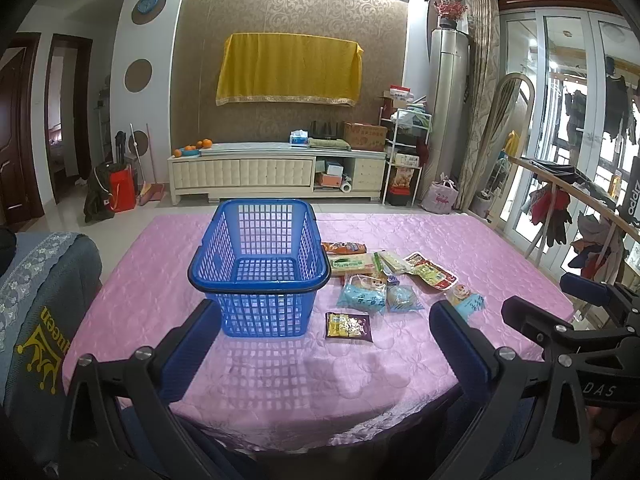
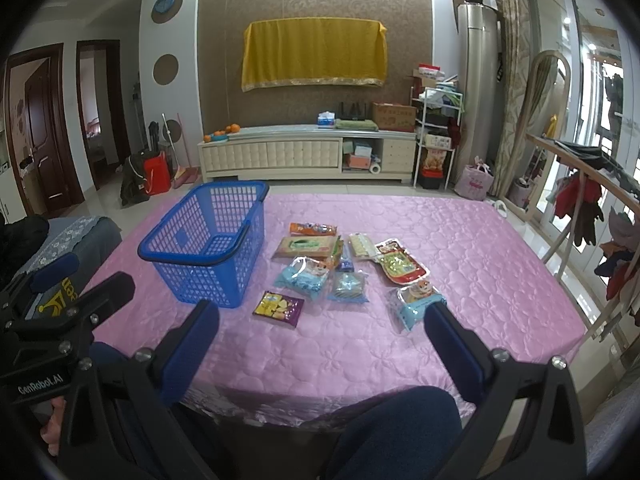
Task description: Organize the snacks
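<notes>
An empty blue plastic basket [image 1: 260, 264] stands on the pink-covered table [image 1: 280, 380]; it also shows in the right wrist view [image 2: 208, 248]. Several snack packets lie to its right: a purple-and-yellow one [image 1: 349, 327] [image 2: 279, 308] nearest, light blue ones [image 1: 362, 300] [image 2: 304, 278], a green-and-tan box [image 2: 306, 247], a red-edged pack [image 2: 402, 266]. My left gripper [image 1: 324, 316] is open and empty, near the table's front edge before the basket. My right gripper [image 2: 322, 316] is open and empty, short of the packets.
A grey-blue chair with a crown logo [image 1: 36, 320] stands at the table's left. A clothes rack [image 2: 592, 200] crowds the right side. A TV cabinet [image 2: 308, 156] stands beyond the table. My knee [image 2: 400, 420] is below the table's front edge.
</notes>
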Available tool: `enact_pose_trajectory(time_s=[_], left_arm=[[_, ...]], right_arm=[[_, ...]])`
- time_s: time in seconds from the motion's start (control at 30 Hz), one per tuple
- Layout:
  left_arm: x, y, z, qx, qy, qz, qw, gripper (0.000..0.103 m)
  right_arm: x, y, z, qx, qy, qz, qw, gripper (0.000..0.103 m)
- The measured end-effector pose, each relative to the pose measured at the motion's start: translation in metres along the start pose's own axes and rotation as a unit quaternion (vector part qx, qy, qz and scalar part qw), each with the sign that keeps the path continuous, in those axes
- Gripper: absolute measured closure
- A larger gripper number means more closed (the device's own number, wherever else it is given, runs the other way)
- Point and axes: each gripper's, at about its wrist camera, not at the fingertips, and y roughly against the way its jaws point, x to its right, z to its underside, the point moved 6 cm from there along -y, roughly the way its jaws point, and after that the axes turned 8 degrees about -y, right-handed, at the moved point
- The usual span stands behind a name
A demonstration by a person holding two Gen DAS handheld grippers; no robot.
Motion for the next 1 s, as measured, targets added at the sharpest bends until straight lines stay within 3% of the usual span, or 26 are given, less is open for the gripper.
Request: enact_pose_trajectory(time_s=[0.5, 0.67, 0.87, 1.0], left_arm=[[0.001, 0.001, -0.008, 0.004, -0.005, -0.001, 1.0, 0.0], [0.006, -0.001, -0.033, 0.013, -0.015, 0.004, 0.9998, 0.0], [0.018, -0.016, -0.064, 0.024, -0.024, 0.007, 0.9994, 0.0], [0.031, -0.034, -0.08, 0.019, -0.034, 0.006, 0.9992, 0.0]], right_arm=[[-0.002, 0.005, -0.01, 0.009, 0.003, -0.013, 1.0, 0.0], [0.003, 0.004, -0.029, 0.008, -0.013, -0.041, 0.999, 0.0], [0.004, 0.007, -0.06, 0.049, 0.027, -0.038, 0.998, 0.0], [0.016, -0.004, -0.08, 0.048, 0.034, -0.034, 0.998, 0.0]])
